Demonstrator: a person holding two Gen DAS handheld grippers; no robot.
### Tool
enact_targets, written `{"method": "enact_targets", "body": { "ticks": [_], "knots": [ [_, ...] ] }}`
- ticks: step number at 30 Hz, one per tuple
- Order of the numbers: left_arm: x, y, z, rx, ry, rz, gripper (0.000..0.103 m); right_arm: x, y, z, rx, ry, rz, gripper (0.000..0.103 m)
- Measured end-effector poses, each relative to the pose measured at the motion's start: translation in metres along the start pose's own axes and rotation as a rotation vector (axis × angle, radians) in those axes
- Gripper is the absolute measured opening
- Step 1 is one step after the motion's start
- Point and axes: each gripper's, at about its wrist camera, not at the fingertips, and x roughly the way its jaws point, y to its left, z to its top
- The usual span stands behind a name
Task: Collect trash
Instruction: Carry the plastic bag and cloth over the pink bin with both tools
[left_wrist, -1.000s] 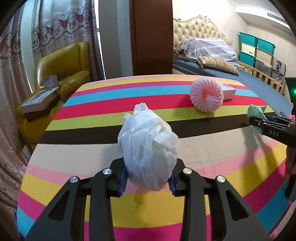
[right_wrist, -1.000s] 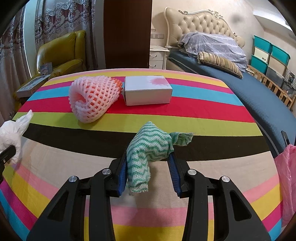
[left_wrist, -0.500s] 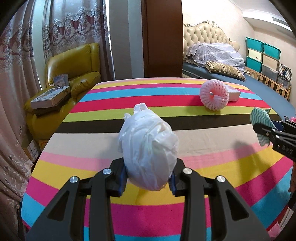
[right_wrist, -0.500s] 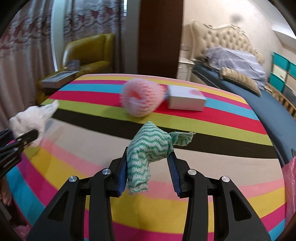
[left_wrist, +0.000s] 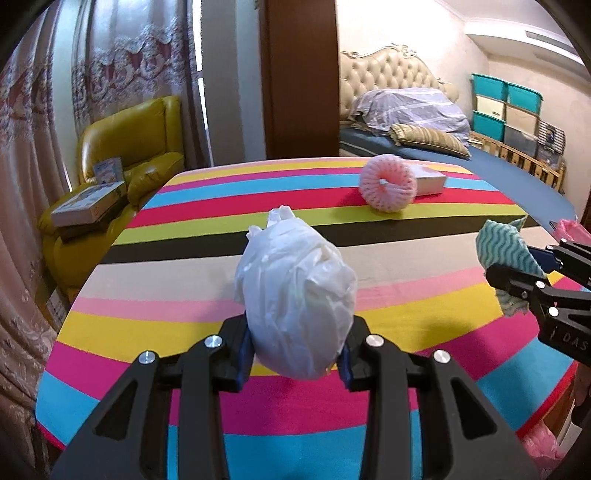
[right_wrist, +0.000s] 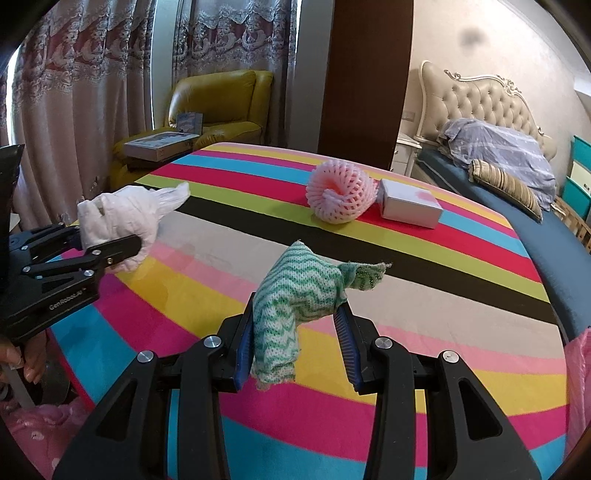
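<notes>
Both my hands have pulled back toward the near table (left_wrist: 424, 325) edge, loads unchanged: left gripper (left_wrist: 295, 356) clamped on the crumpled white plastic bag (left_wrist: 295, 295), right gripper (right_wrist: 295, 345) clamped on the green zigzag cloth (right_wrist: 295, 295). Both look light, soft and squashy, so a mid-bundle pinch suits them. Farther out, the pink foam net (right_wrist: 341, 197) looks springy; I'd pinch its rim, while the white box (right_wrist: 410, 203) touching it is stiff.

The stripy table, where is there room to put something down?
Most of the striped table is bare: the whole near half in front of both grippers, and the far left corner by the yellow armchair. The only crowded spot is far right, where the pink foam net sits right beside the white box.
</notes>
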Motion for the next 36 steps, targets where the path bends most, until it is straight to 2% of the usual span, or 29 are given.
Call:
{"method": "enact_targets", "body": {
  "ticks": [19, 25, 36],
  "knots": [
    [-0.012, -0.071, 0.004, 0.171, -0.011, -0.082, 0.035, -0.052, -0.058, -0.044, 0.116, -0.036, -0.082, 0.039],
    [-0.011, -0.098, 0.006, 0.226, 0.006, -0.136, 0.035, -0.068, -0.081, -0.061, 0.164, -0.044, -0.118, 0.039],
    [-0.009, -0.172, 0.008, 0.371, 0.024, -0.248, 0.035, -0.094, -0.138, -0.093, 0.271, -0.054, -0.211, 0.039]
  ]
}}
